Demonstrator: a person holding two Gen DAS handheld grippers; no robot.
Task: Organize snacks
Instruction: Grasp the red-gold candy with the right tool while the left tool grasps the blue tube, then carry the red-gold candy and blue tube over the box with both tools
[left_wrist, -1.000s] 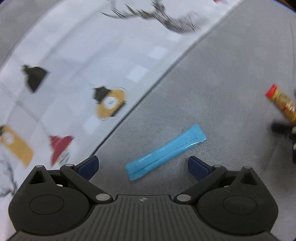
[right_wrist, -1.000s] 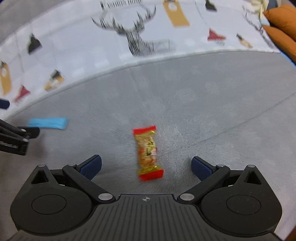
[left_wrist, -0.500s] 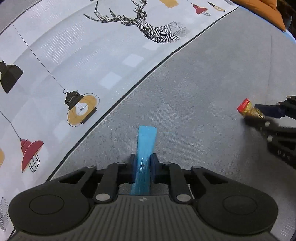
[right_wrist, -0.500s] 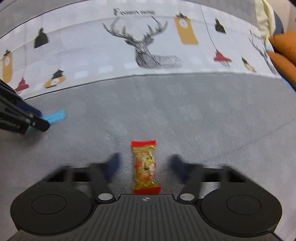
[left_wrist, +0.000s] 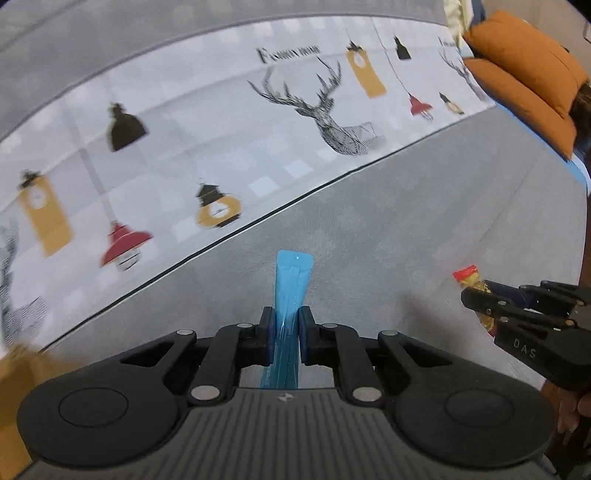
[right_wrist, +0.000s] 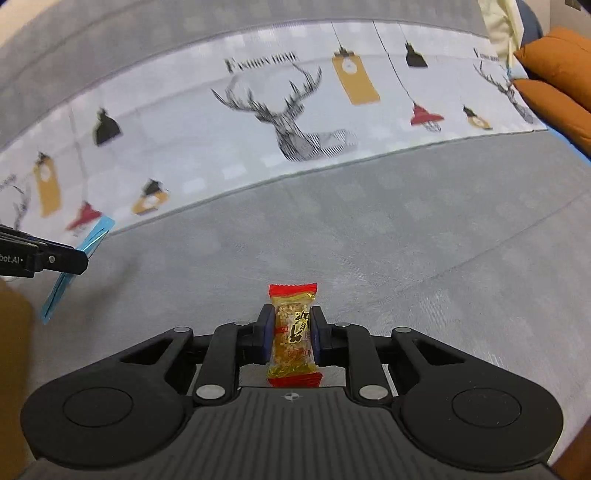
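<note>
Left tongs (left_wrist: 283, 325) closed on a long blue snack sachet (left_wrist: 291, 280), which projects forward between the blue pads (left_wrist: 267, 332) and appears lifted clear of the grey fabric surface (left_wrist: 388, 229), though its height is hard to judge. Right tongs (right_wrist: 293, 332) closed on a red-ended snack bar (right_wrist: 293, 332) with a golden filling, gripped at mid-length and pointing forward. Behind both runs a pale cloth printed with a stag and lamps (right_wrist: 288, 122); orange cushions (left_wrist: 528, 74) lie at the far right.
</note>
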